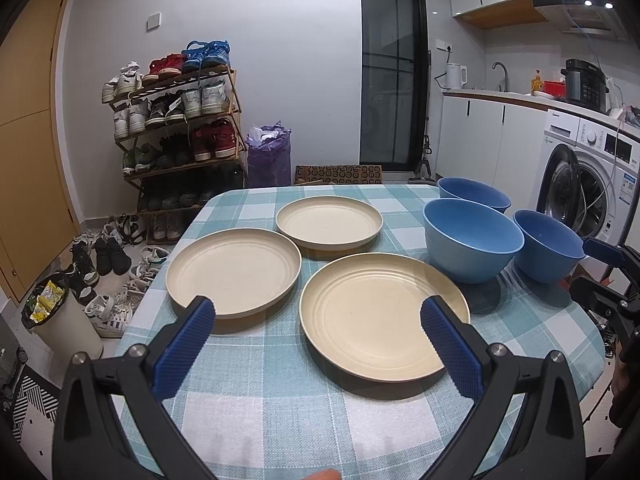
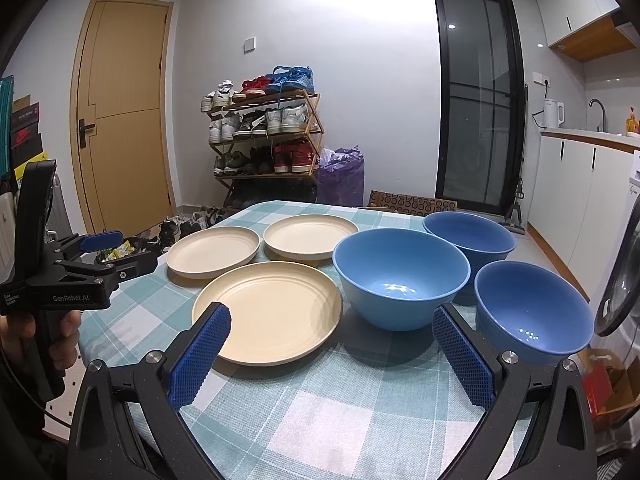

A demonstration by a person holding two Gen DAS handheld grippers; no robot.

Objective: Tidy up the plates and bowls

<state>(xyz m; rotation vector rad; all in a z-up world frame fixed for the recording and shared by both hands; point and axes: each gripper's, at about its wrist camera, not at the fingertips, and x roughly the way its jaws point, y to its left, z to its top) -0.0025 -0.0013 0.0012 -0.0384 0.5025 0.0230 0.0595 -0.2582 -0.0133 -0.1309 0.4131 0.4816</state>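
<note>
While both jaws gape, left gripper hovers over near plate

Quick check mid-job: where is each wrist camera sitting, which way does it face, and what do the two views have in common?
Left wrist: above the near table edge, facing across the nearest plate; left gripper open, right gripper at the right edge.
Right wrist: further right, facing the big bowl; right gripper open, left gripper and a hand at left.
Shared: three plates, three bowls, checked tablecloth, shoe rack.
</note>
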